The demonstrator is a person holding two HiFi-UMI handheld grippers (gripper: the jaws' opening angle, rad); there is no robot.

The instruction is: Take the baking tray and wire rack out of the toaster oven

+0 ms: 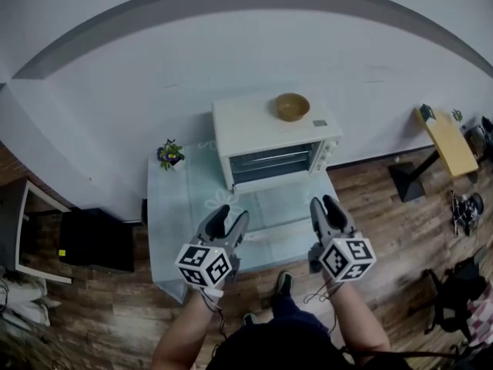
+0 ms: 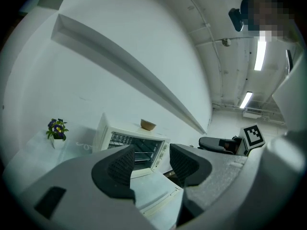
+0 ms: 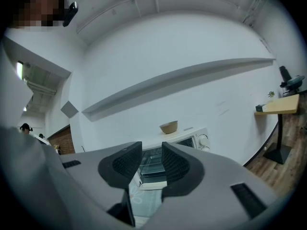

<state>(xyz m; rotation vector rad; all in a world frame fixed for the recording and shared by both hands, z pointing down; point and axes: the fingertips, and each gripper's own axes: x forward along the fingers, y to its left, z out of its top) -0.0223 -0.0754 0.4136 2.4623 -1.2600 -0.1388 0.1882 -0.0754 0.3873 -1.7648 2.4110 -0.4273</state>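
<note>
A white toaster oven [image 1: 266,129] stands at the far side of a pale table [image 1: 181,222], its door [image 1: 273,204] folded down toward me. The wire rack [image 1: 269,160] shows as bars inside the dark cavity; I cannot make out the baking tray apart from it. My left gripper [image 1: 229,219] and right gripper [image 1: 326,206] hover over the table's near half, short of the door, both open and empty. The left gripper [image 2: 151,164] frames the oven [image 2: 132,145] from the left. Between the fingers of the right gripper [image 3: 152,162] I see the oven's open cavity [image 3: 152,161].
A wooden bowl [image 1: 293,106] sits on the oven's top. A small potted plant [image 1: 169,154] stands at the table's far left corner. A dark cabinet [image 1: 96,241] is on the floor at left, a wooden desk [image 1: 447,141] at right. The wall runs right behind the oven.
</note>
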